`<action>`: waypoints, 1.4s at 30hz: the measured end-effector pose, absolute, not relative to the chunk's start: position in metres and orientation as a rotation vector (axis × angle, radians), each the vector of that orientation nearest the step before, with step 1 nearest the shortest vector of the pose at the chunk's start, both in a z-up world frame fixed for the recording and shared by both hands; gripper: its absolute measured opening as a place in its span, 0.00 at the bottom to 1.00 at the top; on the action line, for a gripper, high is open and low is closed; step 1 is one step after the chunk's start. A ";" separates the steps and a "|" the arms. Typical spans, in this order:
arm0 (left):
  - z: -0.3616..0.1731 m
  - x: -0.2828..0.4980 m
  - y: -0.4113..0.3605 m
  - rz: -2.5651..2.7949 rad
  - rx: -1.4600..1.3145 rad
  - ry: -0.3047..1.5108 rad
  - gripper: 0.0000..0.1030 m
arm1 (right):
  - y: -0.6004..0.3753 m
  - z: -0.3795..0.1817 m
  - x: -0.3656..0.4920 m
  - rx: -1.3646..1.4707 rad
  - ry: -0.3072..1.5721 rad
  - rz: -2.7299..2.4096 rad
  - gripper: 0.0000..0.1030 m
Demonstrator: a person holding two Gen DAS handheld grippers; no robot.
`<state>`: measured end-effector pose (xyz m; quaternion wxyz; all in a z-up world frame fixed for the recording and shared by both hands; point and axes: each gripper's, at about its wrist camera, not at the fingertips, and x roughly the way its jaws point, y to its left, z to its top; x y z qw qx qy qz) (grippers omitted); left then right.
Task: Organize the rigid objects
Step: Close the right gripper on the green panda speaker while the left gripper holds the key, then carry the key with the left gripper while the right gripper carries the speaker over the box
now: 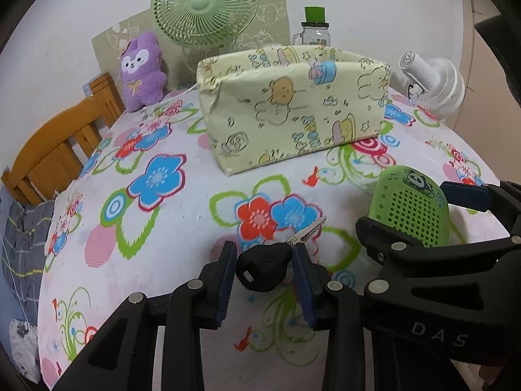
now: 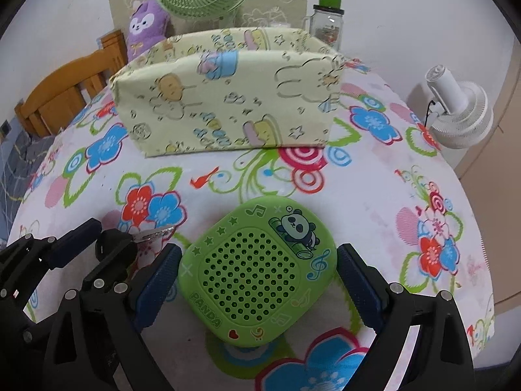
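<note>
— Two hand-held grippers over the flowered tabletop; what does each one have?

— The left hand-held gripper is clamped on the black head of a key, its metal blade sticking forward, lifted off the cloth. The right hand-held gripper stands wide around a green panda speaker; its blue pads sit at both sides, and the speaker looks raised above the cloth, so it seems held.

— And the box?

— The yellow cartoon-print fabric box sits farther back, open-topped, well apart from both.
</note>
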<state>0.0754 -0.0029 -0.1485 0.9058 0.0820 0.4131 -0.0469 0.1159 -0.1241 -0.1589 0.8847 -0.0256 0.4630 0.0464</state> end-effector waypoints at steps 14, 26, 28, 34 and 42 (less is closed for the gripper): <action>-0.117 0.076 -0.019 -0.080 0.183 0.803 0.35 | -0.141 -0.128 0.116 -0.039 0.911 0.101 0.93; -0.085 0.073 -0.027 -0.076 0.184 0.748 0.35 | -0.150 -0.092 0.112 -0.035 0.856 0.094 0.93; -0.079 0.072 -0.028 -0.077 0.185 0.736 0.35 | -0.152 -0.086 0.111 -0.036 0.846 0.091 0.93; -0.066 0.072 -0.031 -0.078 0.185 0.714 0.35 | -0.156 -0.071 0.110 -0.039 0.822 0.085 0.93; -0.053 0.075 -0.031 -0.072 0.181 0.698 0.35 | -0.156 -0.055 0.111 -0.045 0.798 0.089 0.93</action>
